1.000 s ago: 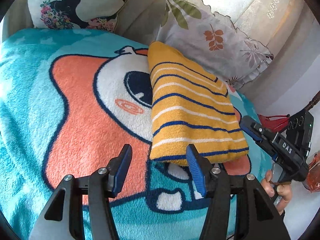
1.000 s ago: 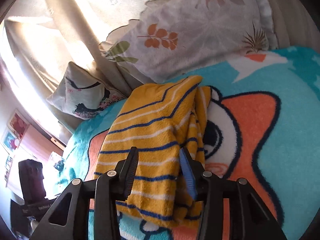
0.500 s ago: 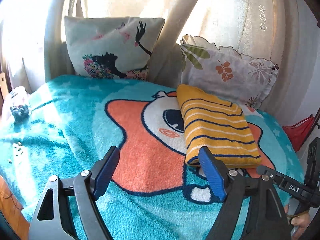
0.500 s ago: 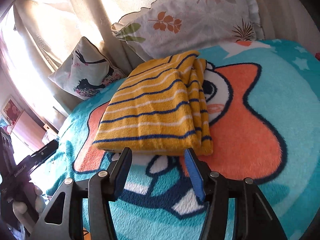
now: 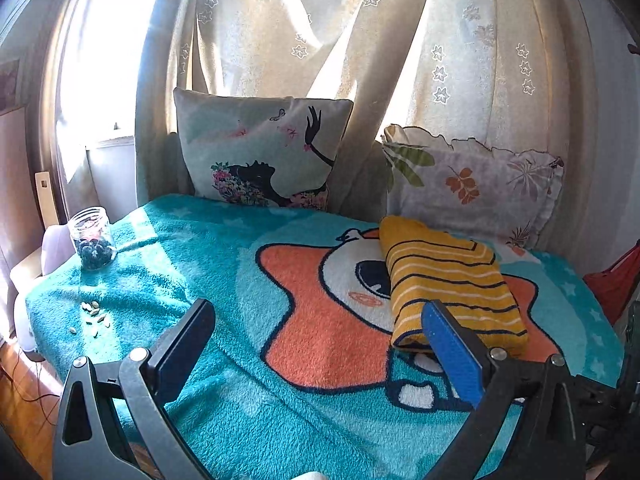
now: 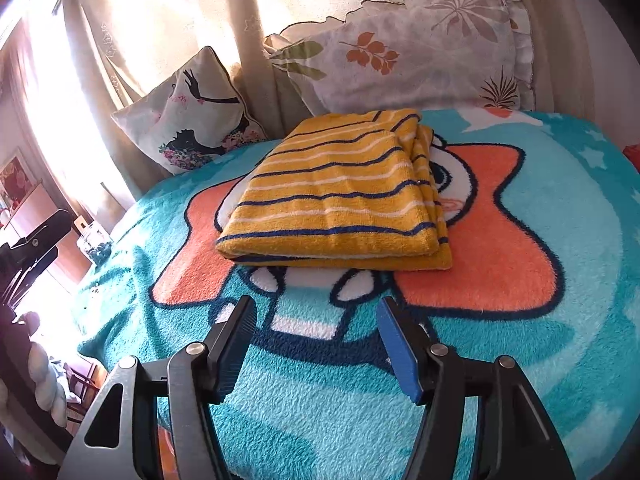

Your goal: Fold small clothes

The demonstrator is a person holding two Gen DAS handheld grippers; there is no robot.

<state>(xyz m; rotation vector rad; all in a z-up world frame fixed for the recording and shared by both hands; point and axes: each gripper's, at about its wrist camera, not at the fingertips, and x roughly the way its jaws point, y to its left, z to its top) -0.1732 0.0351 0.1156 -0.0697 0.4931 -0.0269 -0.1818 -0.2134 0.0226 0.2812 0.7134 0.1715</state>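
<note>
while both grippers gape wide and empty | striped garment (image 6: pixel 340 196) lies folded ahead of right gripper (image 6: pixel 316 344) | left gripper (image 5: pixel 320 344) sits off to its left

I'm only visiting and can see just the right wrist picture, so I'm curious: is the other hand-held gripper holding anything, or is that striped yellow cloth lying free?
Observer: The left hand-held gripper is open and empty. The folded yellow striped cloth lies free on the blanket.
Visitor: What's in that jar near the window? It's tiny in my picture.
Observer: The glass jar stands upright on the blanket's corner, with dark pieces filling its lower part.
Visitor: Has anything spilled around it?
Observer: A few small pale bits lie scattered on the blanket just in front of the jar.
</note>
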